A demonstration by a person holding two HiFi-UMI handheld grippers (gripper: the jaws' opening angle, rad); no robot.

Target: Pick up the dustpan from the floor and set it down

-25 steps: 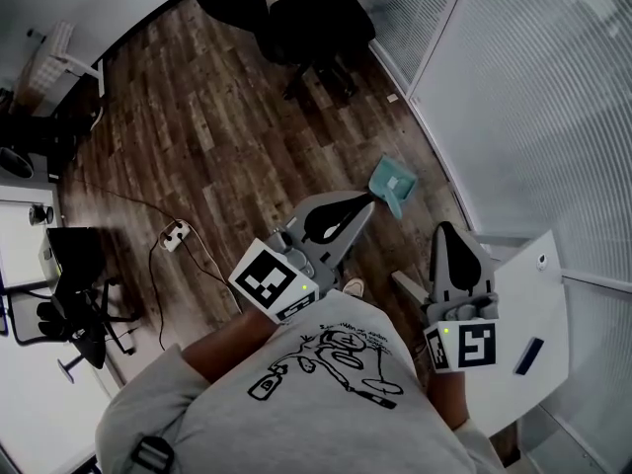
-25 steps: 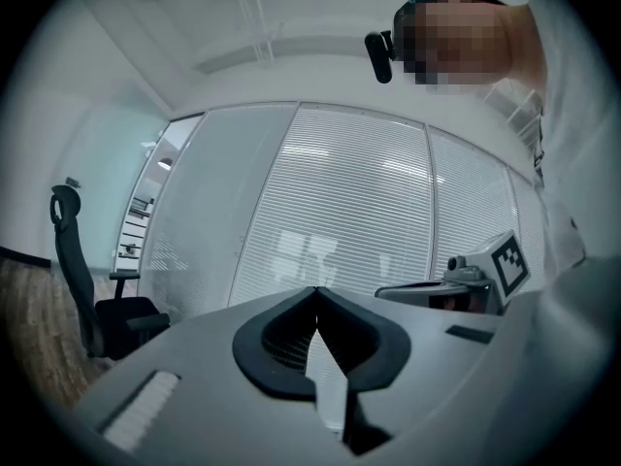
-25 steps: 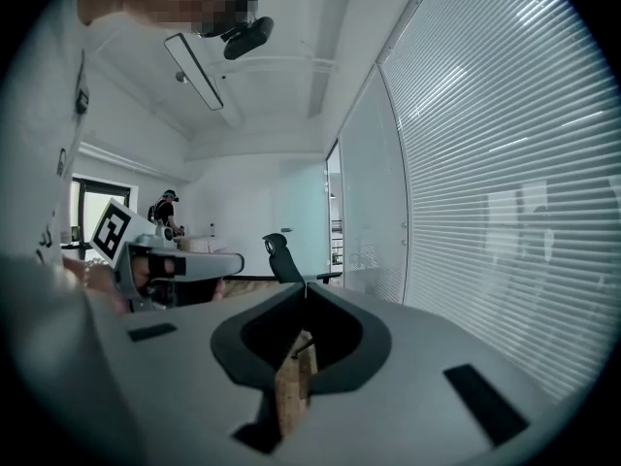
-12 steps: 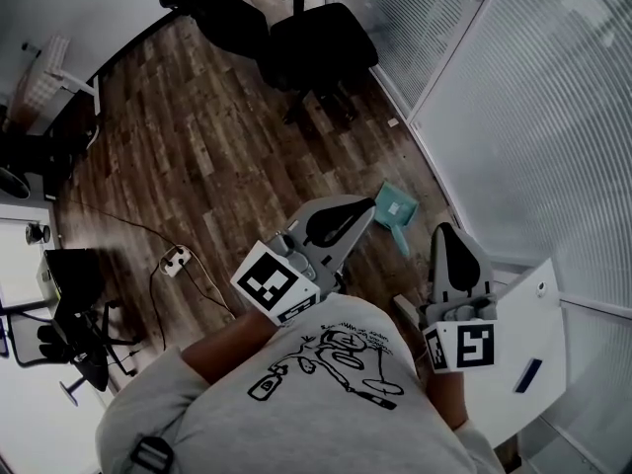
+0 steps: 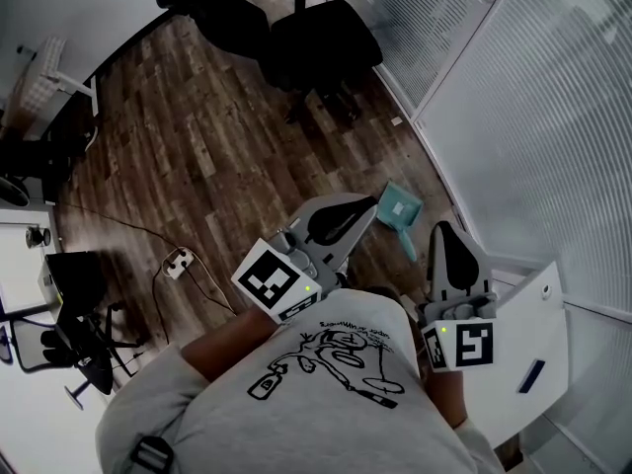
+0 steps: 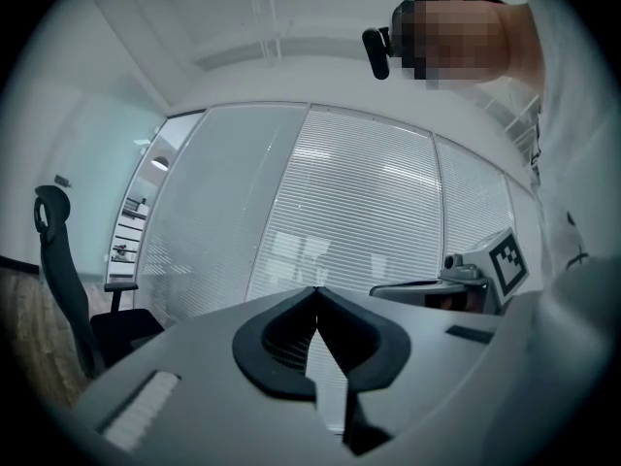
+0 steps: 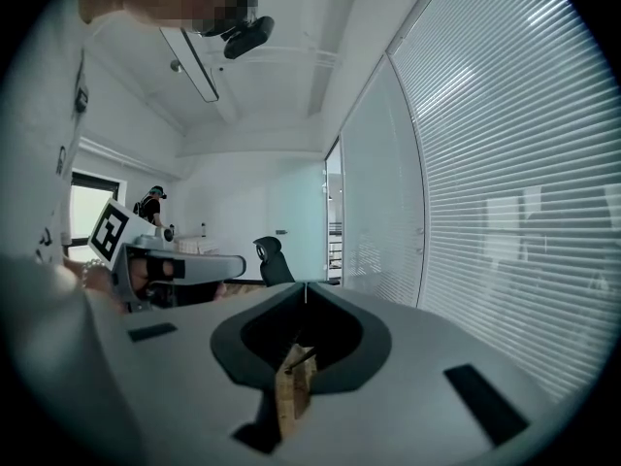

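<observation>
The dustpan [image 5: 397, 208] lies flat on the wooden floor [image 5: 217, 136], close to the foot of the glass wall with blinds [image 5: 533, 117]. It is teal, and its handle runs toward me. In the head view it sits just past the tip of my left tool [image 5: 369, 205] and to the left of my right tool [image 5: 444, 230]. Neither tool has hold of it.

The left tool is closed. In the left gripper view its two jaws meet at the tip with nothing between them, and the blinds fill the background. The right tool is closed as well. In its own view the jaws join in a thin seam, and only floor shows through the gap lower down. Both are empty. Each tool appears in the other's view, marker cube [image 5: 277, 280] included.

To my right stands a white surface [image 5: 548, 304] with a small dark item [image 5: 533, 375] lying on it. Two black office chairs [image 5: 321, 33] stand farther off — near the wall at the top of the head view. A power strip [image 5: 176, 261] with its cable lies on the floor to my left.
</observation>
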